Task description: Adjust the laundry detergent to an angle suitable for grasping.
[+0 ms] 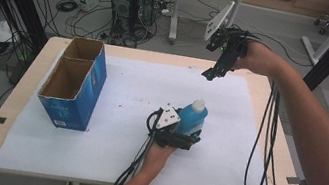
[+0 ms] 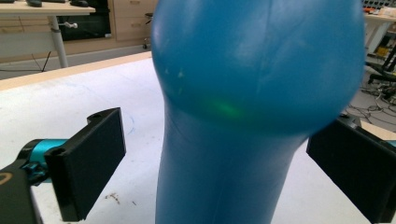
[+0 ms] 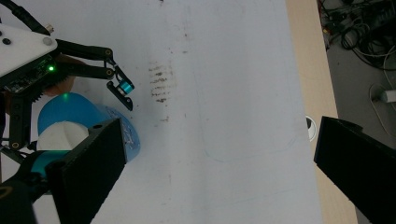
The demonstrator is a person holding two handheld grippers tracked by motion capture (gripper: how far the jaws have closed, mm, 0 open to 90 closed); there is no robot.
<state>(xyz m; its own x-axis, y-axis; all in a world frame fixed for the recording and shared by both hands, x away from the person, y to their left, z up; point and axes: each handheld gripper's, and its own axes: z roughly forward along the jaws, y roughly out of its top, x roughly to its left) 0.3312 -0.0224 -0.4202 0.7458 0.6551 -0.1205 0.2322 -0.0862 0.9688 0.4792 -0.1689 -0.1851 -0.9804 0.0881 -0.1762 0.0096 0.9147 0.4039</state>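
Near the middle of the table (image 1: 256, 138), the blue bottle (image 1: 192, 119) is straddled upright by the spread, not yet gripping left tool (image 1: 180, 138), while the right tool (image 1: 214, 70), also spread, is held high, likely for clearance.

Blue bottle (image 2: 252, 116) upright between spread gripper (image 2: 224, 177) jaws, white sheet (image 2: 70, 102)

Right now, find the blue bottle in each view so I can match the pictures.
High view: blue bottle stands at centre, between the left gripper jaws.
Left gripper view: fills the middle, between the open jaws.
Right gripper view: lower left, white cap up.
Shared landmark: the white paper sheet beneath it.
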